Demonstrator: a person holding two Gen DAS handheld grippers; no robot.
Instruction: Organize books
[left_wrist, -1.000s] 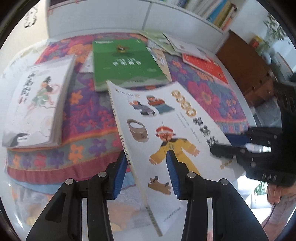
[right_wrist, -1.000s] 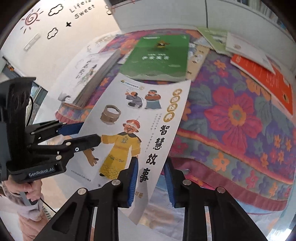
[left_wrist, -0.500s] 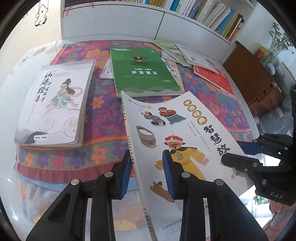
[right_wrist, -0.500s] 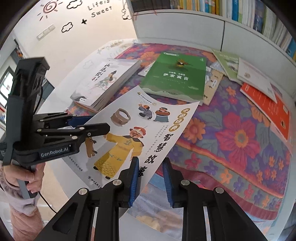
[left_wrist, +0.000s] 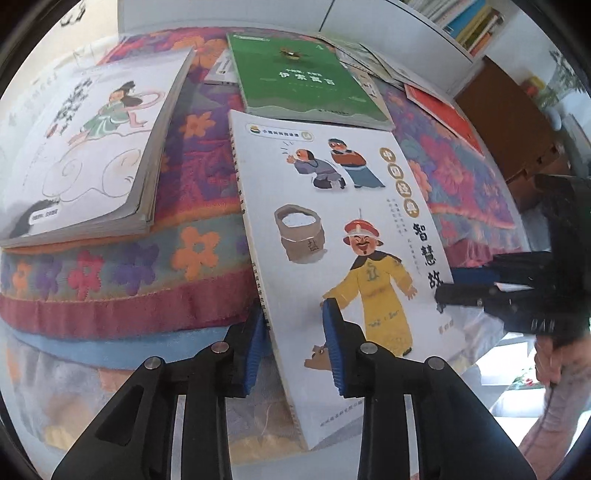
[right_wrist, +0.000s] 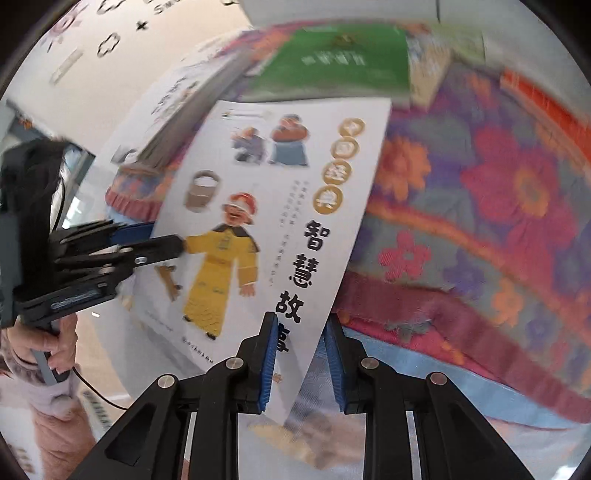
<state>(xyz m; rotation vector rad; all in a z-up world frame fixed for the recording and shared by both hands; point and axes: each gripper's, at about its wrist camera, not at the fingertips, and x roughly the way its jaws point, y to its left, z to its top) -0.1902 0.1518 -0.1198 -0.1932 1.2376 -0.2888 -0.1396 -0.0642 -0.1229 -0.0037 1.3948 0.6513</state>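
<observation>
Left gripper (left_wrist: 293, 345) pinches the spine edge of a white picture book (left_wrist: 343, 236); right gripper (right_wrist: 299, 354) clamps its opposite edge. The book tilts over the flowered cloth's (left_wrist: 122, 266) edge, near a green book (left_wrist: 299, 77).

white wall (right_wrist: 155, 66) | brown wooden cabinet (left_wrist: 517, 129) | floral cloth (left_wrist: 155, 266) | daylight

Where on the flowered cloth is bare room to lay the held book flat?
Bare cloth lies between the thick white book and the held book, below the green book. The far right side is crowded with overlapping books.
</observation>
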